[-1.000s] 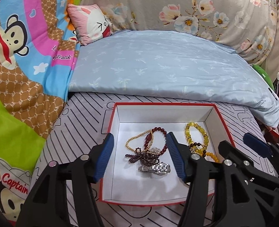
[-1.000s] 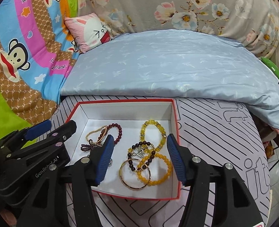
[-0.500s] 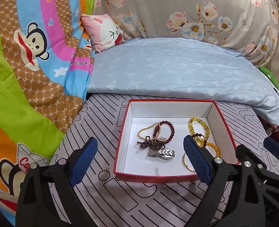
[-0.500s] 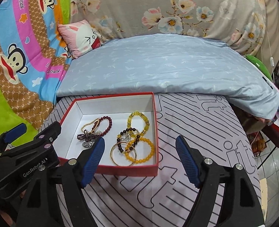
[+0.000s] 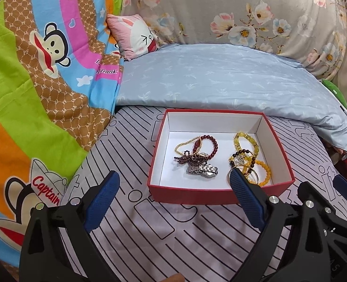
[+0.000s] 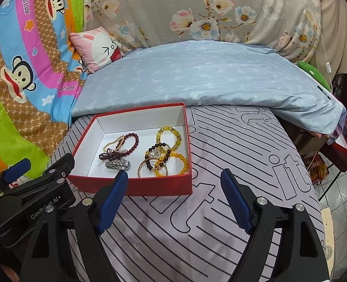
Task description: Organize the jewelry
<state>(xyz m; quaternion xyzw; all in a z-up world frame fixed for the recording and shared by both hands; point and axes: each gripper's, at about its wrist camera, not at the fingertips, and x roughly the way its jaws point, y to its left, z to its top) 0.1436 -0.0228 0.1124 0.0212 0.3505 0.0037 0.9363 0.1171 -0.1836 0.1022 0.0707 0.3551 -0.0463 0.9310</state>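
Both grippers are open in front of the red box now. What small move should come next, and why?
Probably nothing more than resting both away from the box. The left gripper and right gripper are open and empty, their jaws having just opened wider. The bracelets and silver watch already lie inside the red box, and no jewelry shows on the striped cover.

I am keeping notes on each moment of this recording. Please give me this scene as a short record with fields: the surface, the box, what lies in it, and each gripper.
surface: striped sheet on a bed
box: red box, white inside, no lid on it
left part of box: silver watch, dark red bead bracelet, thin gold chain, tangled together
right part of box: yellow bead bracelets, gold bangle, overlapping
left gripper: open, empty, short of the box
right gripper: open, empty, short of the box
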